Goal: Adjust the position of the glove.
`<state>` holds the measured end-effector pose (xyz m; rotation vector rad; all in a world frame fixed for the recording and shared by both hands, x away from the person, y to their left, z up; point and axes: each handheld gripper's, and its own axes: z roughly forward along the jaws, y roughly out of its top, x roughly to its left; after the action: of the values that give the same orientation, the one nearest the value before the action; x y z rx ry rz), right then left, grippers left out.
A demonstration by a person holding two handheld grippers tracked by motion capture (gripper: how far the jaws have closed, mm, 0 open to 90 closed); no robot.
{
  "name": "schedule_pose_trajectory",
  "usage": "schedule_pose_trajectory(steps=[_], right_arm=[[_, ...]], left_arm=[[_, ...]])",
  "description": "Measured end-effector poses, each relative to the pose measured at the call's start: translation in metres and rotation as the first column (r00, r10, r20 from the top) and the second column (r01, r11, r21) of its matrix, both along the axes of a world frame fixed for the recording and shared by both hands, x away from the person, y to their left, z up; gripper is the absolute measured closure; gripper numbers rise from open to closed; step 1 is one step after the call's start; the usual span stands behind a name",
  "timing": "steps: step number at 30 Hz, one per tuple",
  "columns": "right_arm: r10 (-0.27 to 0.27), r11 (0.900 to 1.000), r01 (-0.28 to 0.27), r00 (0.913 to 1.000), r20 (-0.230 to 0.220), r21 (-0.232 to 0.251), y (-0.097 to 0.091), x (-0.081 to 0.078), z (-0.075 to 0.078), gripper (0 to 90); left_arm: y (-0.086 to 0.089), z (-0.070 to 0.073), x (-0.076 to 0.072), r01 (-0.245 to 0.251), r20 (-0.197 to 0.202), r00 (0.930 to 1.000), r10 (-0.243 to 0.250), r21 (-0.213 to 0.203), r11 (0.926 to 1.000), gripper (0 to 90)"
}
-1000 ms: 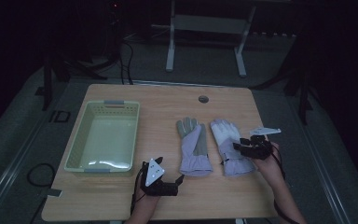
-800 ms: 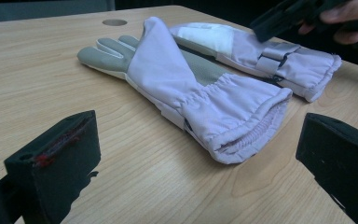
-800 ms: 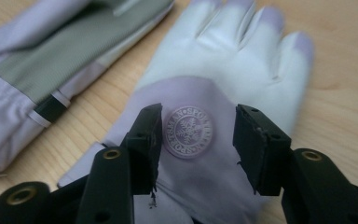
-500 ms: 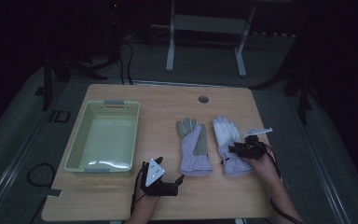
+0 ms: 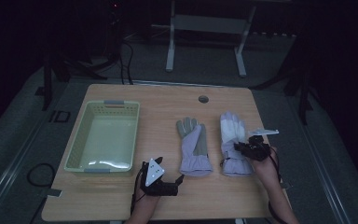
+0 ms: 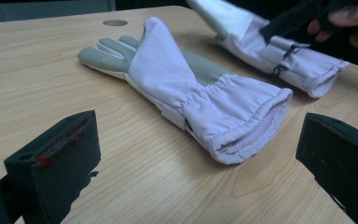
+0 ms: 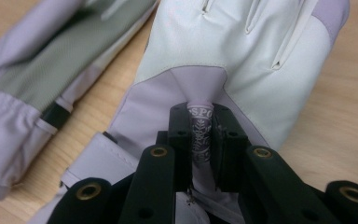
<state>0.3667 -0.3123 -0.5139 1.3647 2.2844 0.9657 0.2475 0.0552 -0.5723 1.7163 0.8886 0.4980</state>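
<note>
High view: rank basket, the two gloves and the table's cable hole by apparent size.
1. Basket, clearly largest.
2. Left glove and right glove: look about alike; the right gripper covers part of the right one, so unranked.
3. Cable hole, smallest.

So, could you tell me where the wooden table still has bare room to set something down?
Free: the far strip of the wooden table beyond the pale green plastic basket and both lilac gloves, and the near edge right of the left hand-held gripper. The basket is empty. Crowded: the right glove, pinched by the right hand-held gripper, beside the left glove.
</note>
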Motion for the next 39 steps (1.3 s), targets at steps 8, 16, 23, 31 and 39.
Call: schedule_pose_trajectory(steps=[8, 16, 23, 31, 39], right_arm=[[-0.035, 0.9993, 0.033, 0.9949, 0.095, 0.019, 0.011, -0.017, 0.044, 79.8], [-0.011, 0.9997, 0.006, 0.9812, 0.193, 0.025, 0.053, -0.036, 0.083, 79.7], [0.017, 0.9978, -0.028, 0.9839, 0.178, 0.06, 0.084, -0.043, 0.1, 79.8], [0.05, 0.9975, -0.054, 0.9933, 0.105, 0.044, 0.118, -0.037, 0.089, 79.6], [0.031, 0.9993, -0.031, 0.9995, 0.007, 0.019, 0.138, -0.02, 0.052, 79.4]], left_arm=[[0.0, 0.0, 0.0, 0.002, -0.002, 1.0, -0.002, 0.0, 1.0, 0.0], [-0.002, 0.0, -0.001, 0.001, 0.01, 0.9999, -0.001, 0.014, 0.9999, 0.0], [0.0, 0.0, -0.001, 0.006, 0.01, 0.9999, -0.006, 0.001, 1.0, 0.0], [-0.001, 0.0, -0.001, 0.02, 0.013, 0.9997, -0.02, 0.003, 0.9998, 0.0], [0.0, 0.0, -0.001, 0.018, 0.012, 0.9998, -0.018, 0.001, 0.9998, 0.0]])
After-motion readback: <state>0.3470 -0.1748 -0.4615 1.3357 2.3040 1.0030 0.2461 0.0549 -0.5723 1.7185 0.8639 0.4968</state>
